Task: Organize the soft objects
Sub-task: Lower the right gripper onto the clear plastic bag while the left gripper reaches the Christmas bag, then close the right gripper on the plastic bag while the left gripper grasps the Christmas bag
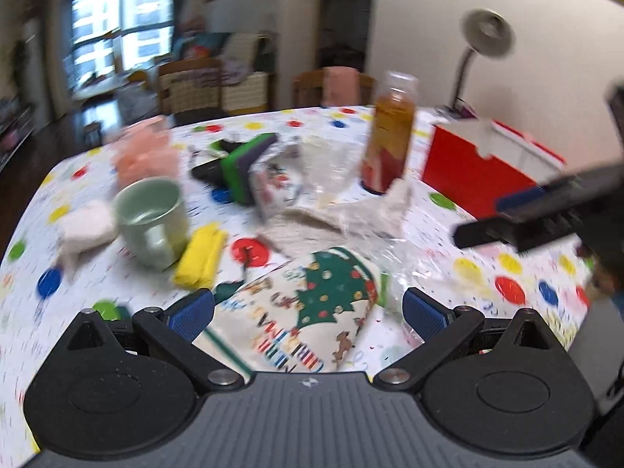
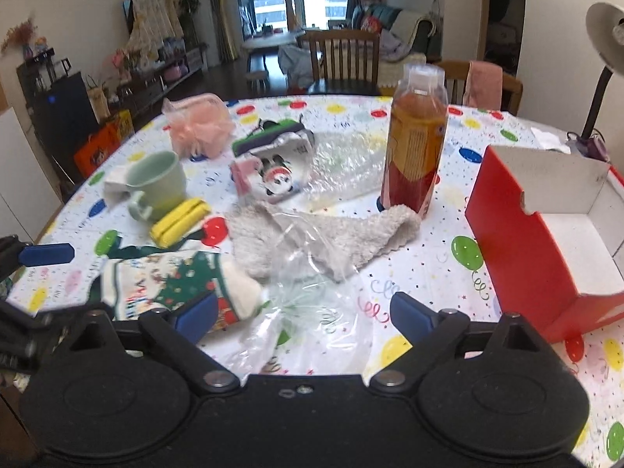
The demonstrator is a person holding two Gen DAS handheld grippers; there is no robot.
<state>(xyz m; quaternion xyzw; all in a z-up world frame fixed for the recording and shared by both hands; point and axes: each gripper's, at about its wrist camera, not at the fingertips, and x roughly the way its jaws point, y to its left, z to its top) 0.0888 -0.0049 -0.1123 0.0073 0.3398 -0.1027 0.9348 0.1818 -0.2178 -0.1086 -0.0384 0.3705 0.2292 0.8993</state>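
Note:
A Christmas-print sock (image 1: 308, 308) (image 2: 171, 284) lies at the table's near edge. My left gripper (image 1: 308, 308) is open, with the sock between its blue pads. My right gripper (image 2: 302, 312) is open over a clear plastic bag (image 2: 308, 300), just right of the sock's white toe. A grey fluffy cloth (image 1: 308, 226) (image 2: 323, 234) lies beyond. A pink mesh puff (image 1: 144, 152) (image 2: 199, 124), a yellow sponge (image 1: 201, 255) (image 2: 179, 222) and a Mickey-print pouch (image 1: 275, 183) (image 2: 273, 175) lie farther back. The left view is blurred.
A red open box (image 2: 546, 241) (image 1: 479, 163) stands at the right. A tall juice bottle (image 2: 413, 144) (image 1: 390, 140) stands mid-table. A green mug (image 1: 152, 222) (image 2: 156, 183) sits left. A desk lamp (image 2: 604, 39) stands back right. The other gripper shows at each view's edge.

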